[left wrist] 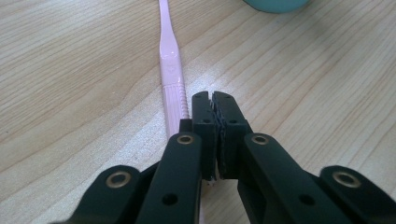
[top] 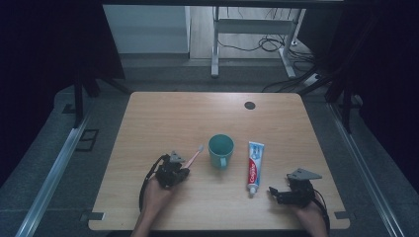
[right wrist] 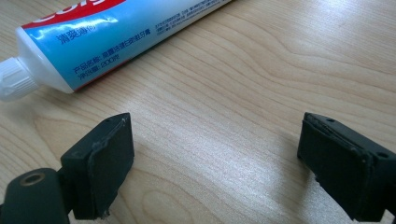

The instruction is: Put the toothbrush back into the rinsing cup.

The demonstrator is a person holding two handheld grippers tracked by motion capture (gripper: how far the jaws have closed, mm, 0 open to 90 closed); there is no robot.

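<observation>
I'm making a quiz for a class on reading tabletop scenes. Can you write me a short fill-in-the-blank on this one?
1. The toothbrush beside the left gripper is ____ in colour.
2. The right gripper has its jaws ____.
3. In the high view, the cup stands between the toothbrush and the ____.
4. The toothpaste lies with its cap pointing ____ the person.

Missing words: pink; open; toothpaste; toward
</observation>
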